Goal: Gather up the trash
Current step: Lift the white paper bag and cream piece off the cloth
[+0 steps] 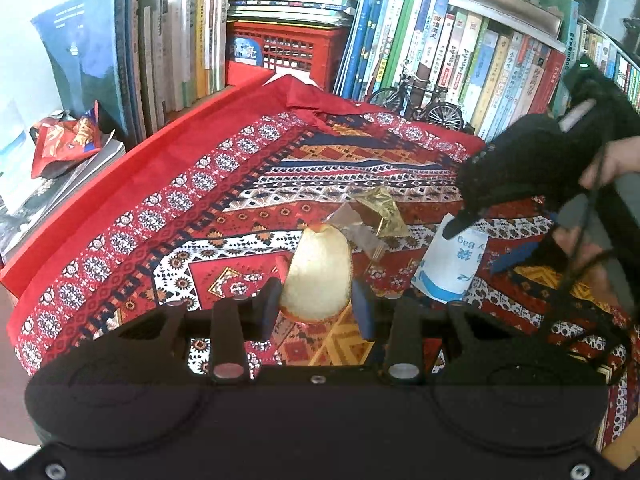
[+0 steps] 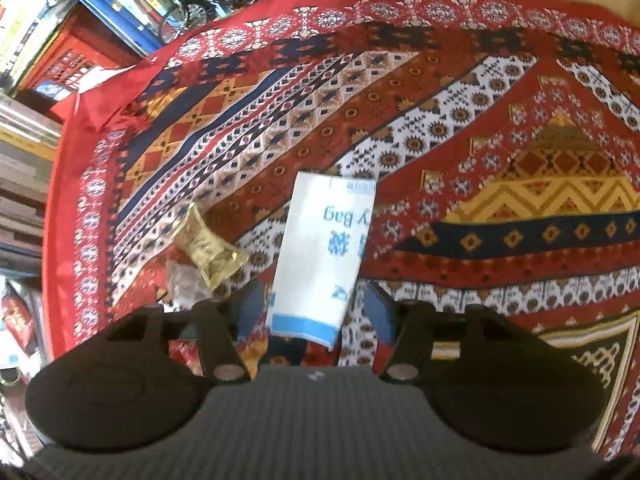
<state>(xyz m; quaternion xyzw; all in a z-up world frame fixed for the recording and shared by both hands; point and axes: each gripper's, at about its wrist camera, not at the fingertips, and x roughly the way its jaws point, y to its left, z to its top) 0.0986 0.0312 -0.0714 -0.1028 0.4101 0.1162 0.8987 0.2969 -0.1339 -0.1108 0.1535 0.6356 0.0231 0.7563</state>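
The left tool (image 1: 316, 304) grips a pale peel (image 1: 318, 276) above the patterned cloth (image 1: 160, 216). The right tool (image 2: 312, 308) stands open, apart from the white bag (image 2: 324, 248) between its pads. A gold wrapper (image 2: 208, 246) lies nearby.

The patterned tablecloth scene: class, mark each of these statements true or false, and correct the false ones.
1. The left gripper holds a pale piece of fruit peel. True.
2. The white paper bag has green print. False: its print is blue.
3. A gold wrapper lies on the tablecloth beside the bag. True.
4. The right gripper is clamped shut on the bag. False: its fingers stand apart, with the bag's end between them.
5. A toy car stands by the books. False: it is a model bicycle.
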